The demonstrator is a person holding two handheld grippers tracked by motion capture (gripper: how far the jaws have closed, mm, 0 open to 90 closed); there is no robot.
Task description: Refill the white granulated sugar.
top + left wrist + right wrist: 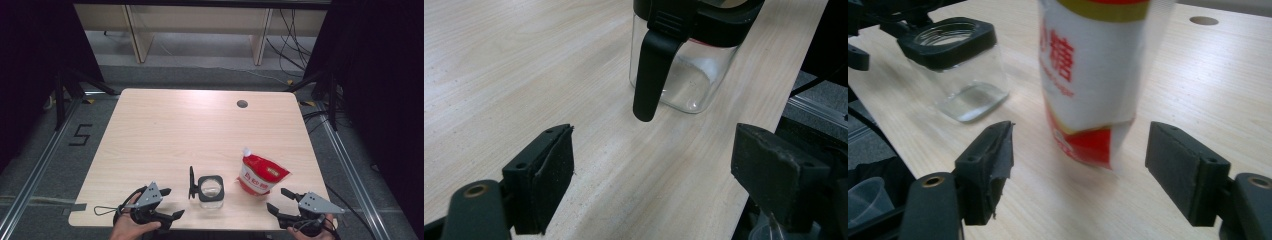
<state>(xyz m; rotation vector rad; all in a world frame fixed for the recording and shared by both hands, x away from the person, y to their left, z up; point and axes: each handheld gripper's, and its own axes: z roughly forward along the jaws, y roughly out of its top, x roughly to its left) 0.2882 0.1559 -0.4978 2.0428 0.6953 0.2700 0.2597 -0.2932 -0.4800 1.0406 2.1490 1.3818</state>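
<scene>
Right gripper view: pouch [1088,75] just beyond right gripper [1078,165]; untouched

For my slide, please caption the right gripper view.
Open right gripper faces a red-and-white pouch, glass jar beside it.

Lab-like recording room; black curtains [30,60] at both sides; tripod legs [67,85] upper left; cables [292,40] upper right; metal floor rails [30,175].
</scene>
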